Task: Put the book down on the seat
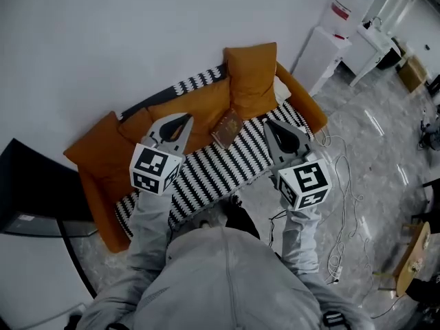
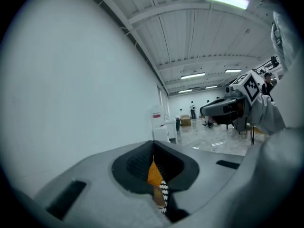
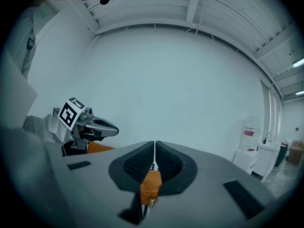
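Flat rectangular book (image 1: 227,128) on black-and-white striped seat (image 1: 220,167) of orange cushioned sofa (image 1: 103,150), left gripper (image 1: 177,124) and right gripper (image 1: 273,126), ribbed fingers (image 3: 138,163) clenched empty

Book (image 1: 227,128) on seat (image 1: 206,174) of sofa (image 1: 96,157), before cushion (image 1: 251,81); cabinet (image 1: 322,57) right of sofa; cables (image 1: 342,205) on floor (image 1: 375,150), right of seat.

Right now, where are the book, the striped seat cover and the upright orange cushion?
book (image 1: 227,128), head view, middle of its cover.
striped seat cover (image 1: 213,172), head view, a bare middle part.
upright orange cushion (image 1: 251,81), head view, middle of its face.
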